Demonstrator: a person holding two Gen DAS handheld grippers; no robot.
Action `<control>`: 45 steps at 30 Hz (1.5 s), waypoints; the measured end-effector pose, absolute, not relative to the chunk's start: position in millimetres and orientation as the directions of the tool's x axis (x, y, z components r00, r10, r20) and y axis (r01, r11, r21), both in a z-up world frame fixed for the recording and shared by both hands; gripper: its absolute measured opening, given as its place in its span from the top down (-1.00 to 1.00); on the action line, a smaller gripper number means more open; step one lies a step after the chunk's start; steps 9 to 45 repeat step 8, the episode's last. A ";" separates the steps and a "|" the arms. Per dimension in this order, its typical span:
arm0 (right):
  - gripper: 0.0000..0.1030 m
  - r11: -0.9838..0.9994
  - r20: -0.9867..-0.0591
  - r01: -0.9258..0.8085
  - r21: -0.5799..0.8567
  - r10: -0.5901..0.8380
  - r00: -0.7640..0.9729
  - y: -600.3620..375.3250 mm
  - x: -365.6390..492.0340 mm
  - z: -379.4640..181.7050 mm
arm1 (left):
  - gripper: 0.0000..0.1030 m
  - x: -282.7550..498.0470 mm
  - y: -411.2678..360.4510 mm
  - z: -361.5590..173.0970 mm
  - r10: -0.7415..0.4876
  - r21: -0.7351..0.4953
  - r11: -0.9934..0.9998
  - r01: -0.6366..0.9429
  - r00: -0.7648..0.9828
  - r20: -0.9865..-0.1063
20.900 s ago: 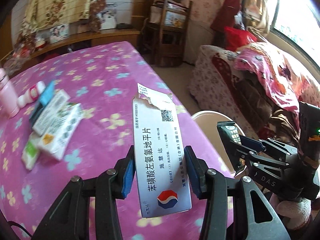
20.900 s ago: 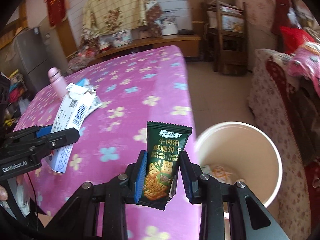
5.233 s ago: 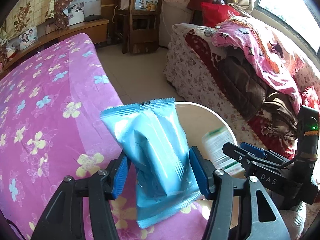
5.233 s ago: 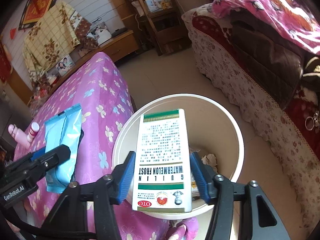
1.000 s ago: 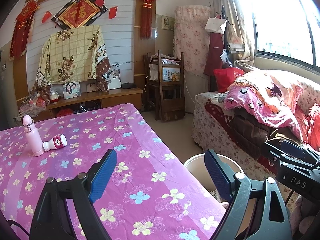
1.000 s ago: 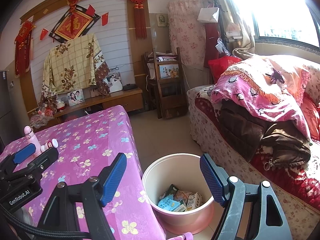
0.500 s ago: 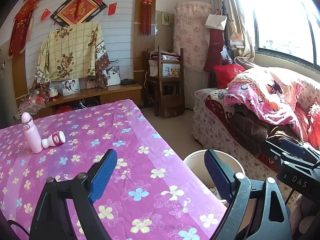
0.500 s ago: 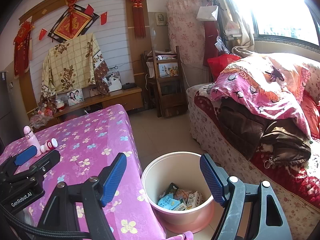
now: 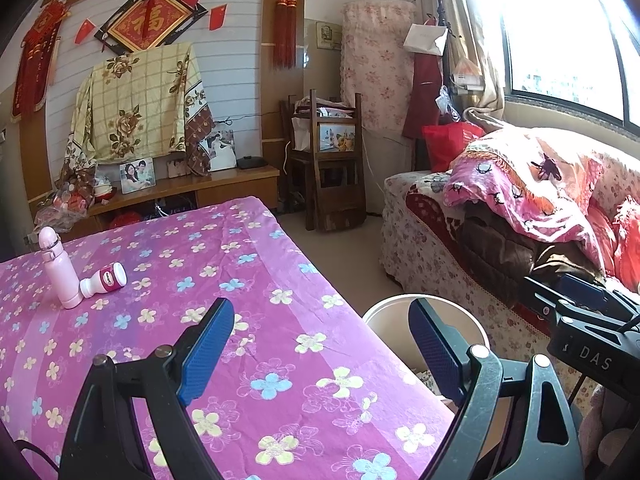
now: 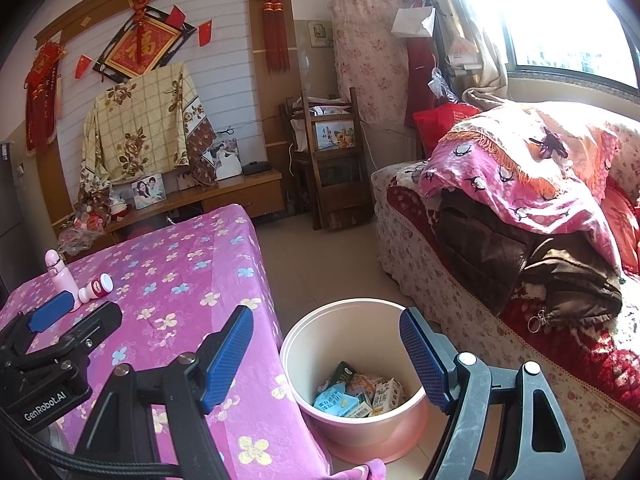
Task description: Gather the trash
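While the trash (image 10: 356,398) lies in a heap at the bottom of the pink bin (image 10: 340,328), a light blue packet, a dark green wrapper and some small printed cartons can be seen among it. The bin stands on the tiled floor, just beside the corner of the table (image 10: 180,280), and between the table and the sofa (image 10: 520,272). In the left wrist view only the pale rim of the bin (image 9: 424,304) shows, behind the table edge.

The right gripper (image 10: 326,352) hangs above the bin with its blue pads (image 10: 418,356) spread wide, and nothing is between them. The left gripper (image 9: 320,344) is over the near part of the table, its blue pads (image 9: 206,344) also wide apart and holding nothing.

The table carries a purple cloth with flower pattern. At its far left side a pink bottle (image 9: 60,268) stands upright, and a small white bottle (image 9: 105,278) with a red label lies on its side, touching or almost touching it.

Further away, a wooden chair (image 9: 332,160) stands by the wall, and a low wooden cabinet (image 9: 192,192) holds framed photos. The sofa is covered with a pink blanket (image 10: 528,168) and a dark brown jacket (image 10: 520,256).
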State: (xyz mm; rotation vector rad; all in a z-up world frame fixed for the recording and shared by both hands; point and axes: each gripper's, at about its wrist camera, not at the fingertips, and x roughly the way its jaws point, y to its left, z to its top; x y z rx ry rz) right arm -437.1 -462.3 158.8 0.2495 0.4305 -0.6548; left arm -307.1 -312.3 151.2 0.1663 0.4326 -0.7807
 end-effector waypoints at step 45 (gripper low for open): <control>-0.53 0.767 -0.463 0.636 0.087 -0.534 0.707 -462.5 -437.4 155.9 | -0.73 -306.4 -314.0 147.9 -0.644 -0.015 0.699 0.715 0.620 -0.449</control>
